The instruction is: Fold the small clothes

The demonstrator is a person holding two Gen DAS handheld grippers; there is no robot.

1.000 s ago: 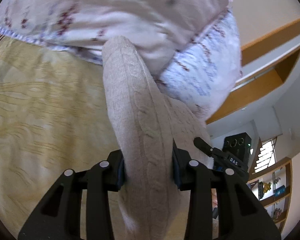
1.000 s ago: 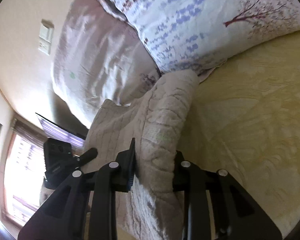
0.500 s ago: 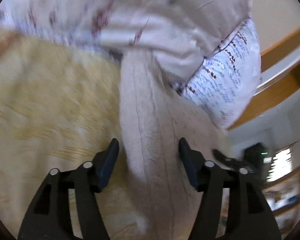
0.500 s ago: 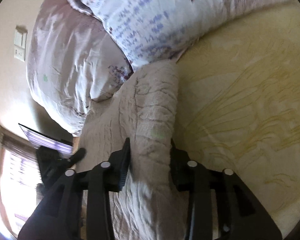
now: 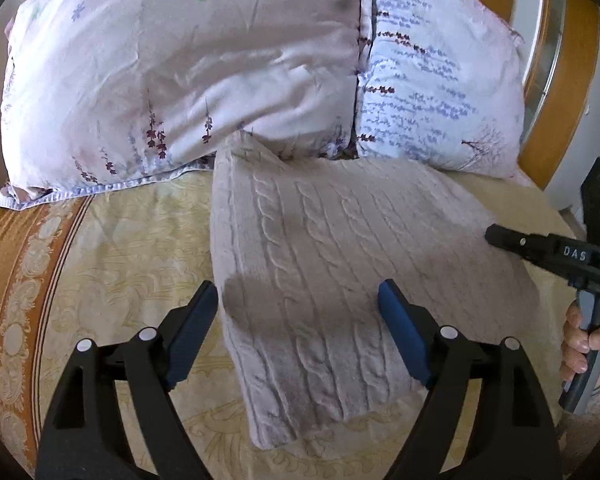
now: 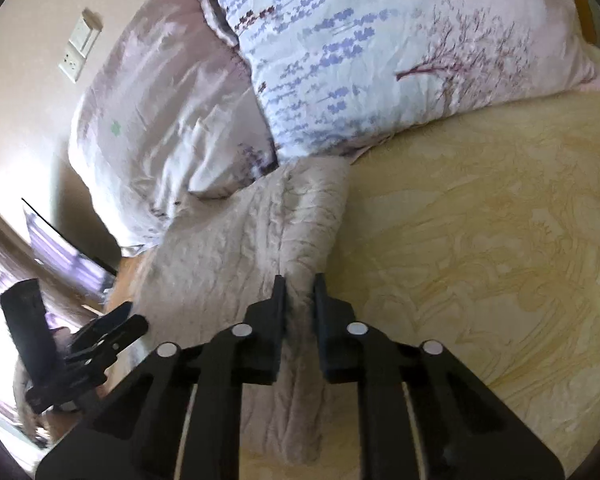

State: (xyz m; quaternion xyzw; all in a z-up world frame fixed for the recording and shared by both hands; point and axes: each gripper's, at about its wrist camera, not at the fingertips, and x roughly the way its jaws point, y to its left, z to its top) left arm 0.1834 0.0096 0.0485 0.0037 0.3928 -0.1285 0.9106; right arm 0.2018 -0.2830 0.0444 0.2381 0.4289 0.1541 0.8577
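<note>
A beige cable-knit sweater (image 5: 340, 248) lies folded flat on the yellow bed cover, its far edge against the pillows. My left gripper (image 5: 296, 300) is open, its jaws spread wide above the sweater's near left part, holding nothing. The right gripper shows in the left wrist view (image 5: 548, 248) at the sweater's right edge. In the right wrist view my right gripper (image 6: 298, 280) is nearly shut, its jaws pinching a thin edge of the sweater (image 6: 240, 248). The left gripper appears there at the far left (image 6: 100, 332).
Two floral pillows (image 5: 172, 72) (image 5: 432, 92) lean at the head of the bed behind the sweater. The yellow patterned bed cover (image 6: 480, 248) spreads around the sweater. A wooden headboard (image 5: 560, 92) stands at right. A wall socket (image 6: 80, 50) is on the wall.
Both grippers have laid the sweater down flat on the bed. My left gripper has opened and let go of it. The right gripper still pinches its edge.
</note>
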